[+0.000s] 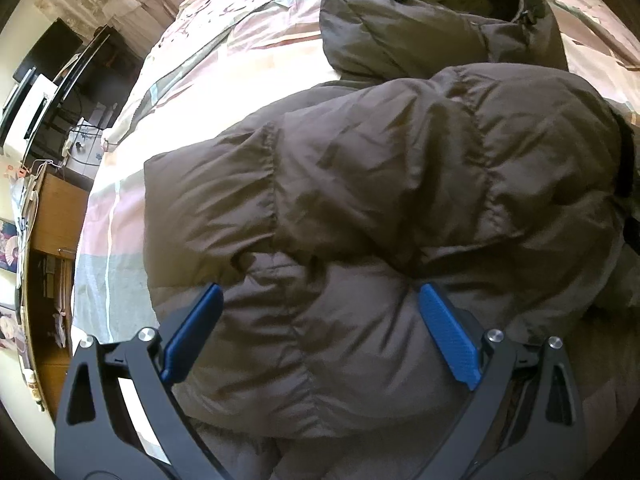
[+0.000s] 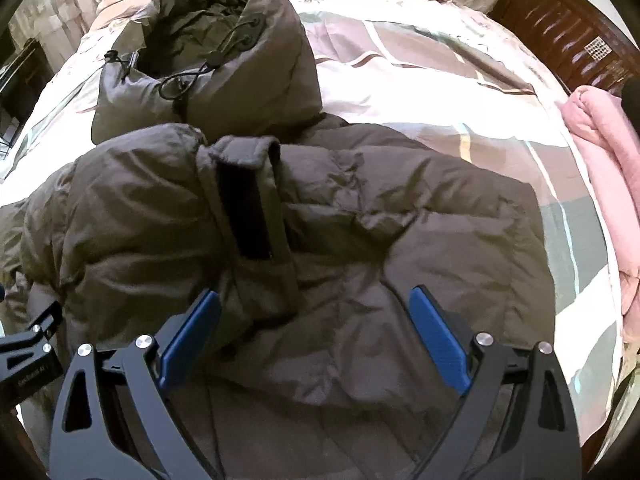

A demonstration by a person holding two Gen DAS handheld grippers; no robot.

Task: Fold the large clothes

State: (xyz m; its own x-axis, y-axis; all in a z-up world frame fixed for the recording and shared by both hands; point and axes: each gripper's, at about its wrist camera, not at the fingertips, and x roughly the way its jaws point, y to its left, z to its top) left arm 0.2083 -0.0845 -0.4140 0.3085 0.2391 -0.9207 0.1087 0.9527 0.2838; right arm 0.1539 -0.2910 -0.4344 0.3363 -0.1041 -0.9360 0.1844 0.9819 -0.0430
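A large brown puffer jacket [image 1: 380, 184] lies on the bed, also in the right wrist view [image 2: 420, 240]. One sleeve [image 1: 420, 152] is folded across the body; its cuff [image 2: 248, 208] with a dark strap lies in the middle. The hood [image 2: 208, 60] with black drawcords lies at the far end, also in the left wrist view [image 1: 420, 20]. My left gripper [image 1: 320, 300] is open, close over the jacket's lower body, holding nothing. My right gripper [image 2: 316, 300] is open just above the jacket near the cuff, holding nothing. The left gripper's black frame [image 2: 28, 344] shows at that view's left edge.
The bed has a pink, white and grey patterned cover [image 1: 132, 184]. A folded pink cloth [image 2: 600, 168] lies at the bed's right side. A dark wooden headboard [image 2: 568, 32] is at the far right. A wooden desk [image 1: 52, 216] and a monitor [image 1: 52, 52] stand left of the bed.
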